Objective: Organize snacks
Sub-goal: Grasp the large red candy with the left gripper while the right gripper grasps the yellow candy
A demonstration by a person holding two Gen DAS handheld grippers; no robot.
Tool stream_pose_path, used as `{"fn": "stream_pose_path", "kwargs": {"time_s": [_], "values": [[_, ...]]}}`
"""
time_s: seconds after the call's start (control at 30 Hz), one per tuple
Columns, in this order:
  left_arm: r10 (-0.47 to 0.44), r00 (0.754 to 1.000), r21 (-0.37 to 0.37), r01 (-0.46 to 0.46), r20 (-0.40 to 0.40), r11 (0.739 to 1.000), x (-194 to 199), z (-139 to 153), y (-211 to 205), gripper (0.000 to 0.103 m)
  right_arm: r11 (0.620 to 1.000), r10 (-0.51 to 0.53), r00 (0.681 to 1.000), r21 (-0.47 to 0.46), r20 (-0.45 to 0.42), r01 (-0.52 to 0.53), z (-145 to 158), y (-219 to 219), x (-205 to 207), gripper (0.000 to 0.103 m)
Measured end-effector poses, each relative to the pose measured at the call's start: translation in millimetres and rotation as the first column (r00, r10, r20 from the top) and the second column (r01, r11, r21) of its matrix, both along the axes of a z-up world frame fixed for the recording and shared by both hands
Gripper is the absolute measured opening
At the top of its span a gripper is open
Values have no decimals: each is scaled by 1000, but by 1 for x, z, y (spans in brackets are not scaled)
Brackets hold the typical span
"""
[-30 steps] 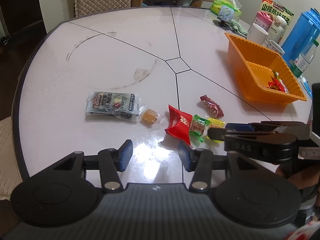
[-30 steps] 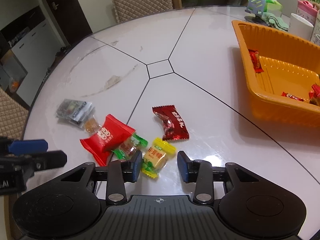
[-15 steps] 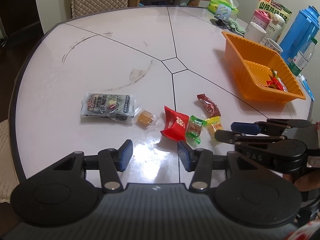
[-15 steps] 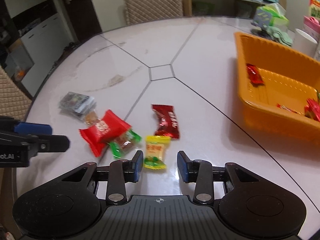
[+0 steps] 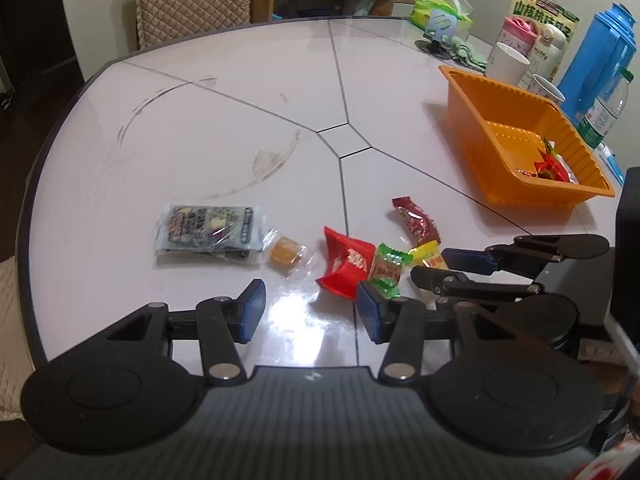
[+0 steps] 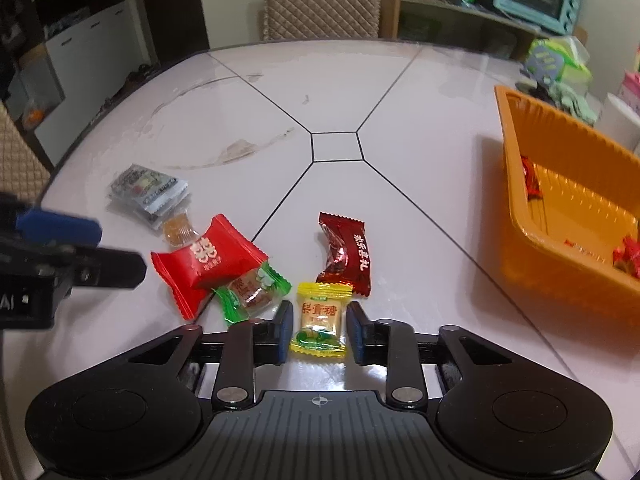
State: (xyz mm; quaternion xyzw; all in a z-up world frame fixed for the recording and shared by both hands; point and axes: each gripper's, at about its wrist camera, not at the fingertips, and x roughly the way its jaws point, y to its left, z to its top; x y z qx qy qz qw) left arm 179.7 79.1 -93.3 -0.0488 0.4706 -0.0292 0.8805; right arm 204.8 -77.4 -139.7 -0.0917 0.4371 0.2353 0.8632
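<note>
The round white bench point(image 6: 400, 92) carries an orange plastic basket point(image 6: 520, 184) at right. At lower centre, the right hand-held gripper point(image 6: 316, 332) is closing around a small yellow wrapped candy point(image 6: 320, 316), pads not yet pressing; light, crinkly, slippery, it is probably best pinched mid-body. The left hand-held gripper point(image 5: 308, 308) hangs half open, empty.

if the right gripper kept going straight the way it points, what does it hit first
Likely the yellow candy, already lying between the right gripper fingers as its jaws close; just beyond it lies the dark red candy, though depth is uncertain.
</note>
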Motion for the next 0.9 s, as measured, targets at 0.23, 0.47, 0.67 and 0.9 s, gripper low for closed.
{"fn": "stream_pose_path", "kwargs": {"time_s": [0.23,0.47,0.67,0.9], "values": [[-61,998,30,61,13,998,12,-5,-16,41,1000,10,1000,2,-7,-10,-1,-12,-4,21],[-103,995,42,103,1,994,26,-16,-24,31,998,-31,999,48,-40,33,1,-34,-3,21],[-134,991,56,135,-22,989,35,-25,-31,28,996,-51,997,76,-52,55,2,-44,-3,21],[-136,990,62,138,-29,988,41,-34,-34,24,995,-44,998,85,-50,48,2,-47,-3,21]]}}
